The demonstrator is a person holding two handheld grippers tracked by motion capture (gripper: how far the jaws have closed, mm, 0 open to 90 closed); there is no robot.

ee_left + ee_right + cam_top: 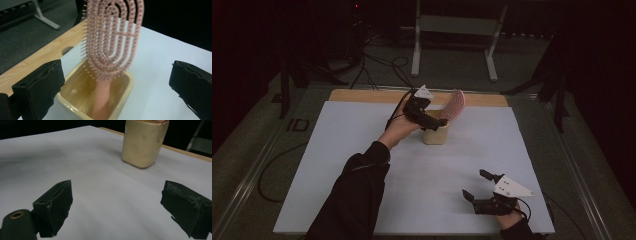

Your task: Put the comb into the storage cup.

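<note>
Pink hairbrush (456, 105) sits handle-down in the cream cup (435, 134), centre of the high view, slightly above the middle. Brush head sticks out of the cup and leans toward the upper right of the frame, resting on the cup's rim so it stays up on its own

Left gripper (432, 117) is right at the cup, jaws wide apart, nothing between the pads. In the left gripper view the brush (113, 40) stands in the middle of the frame with a black jaw far off at each lower corner, clear gaps both sides, no contact. Handle goes down inside the cup (125, 100), bristles face the camera. My read: the brush is dropped in and let go, and the wide jaws are there so the gripper can pull away without snagging the bristles or tipping the cup

Right gripper (476, 185) is parked in the lower right of the high view, well apart from the cup, jaws spread and holding nothing, sitting low over the white sheet (337, 165). In the right gripper view the cup (142, 143) is in the upper right of the frame, far off. Looks idle, kept out of the left arm's way

Risk as I see it: cup looks light and the brush is top-heavy, so a nudge could topple both
</note>
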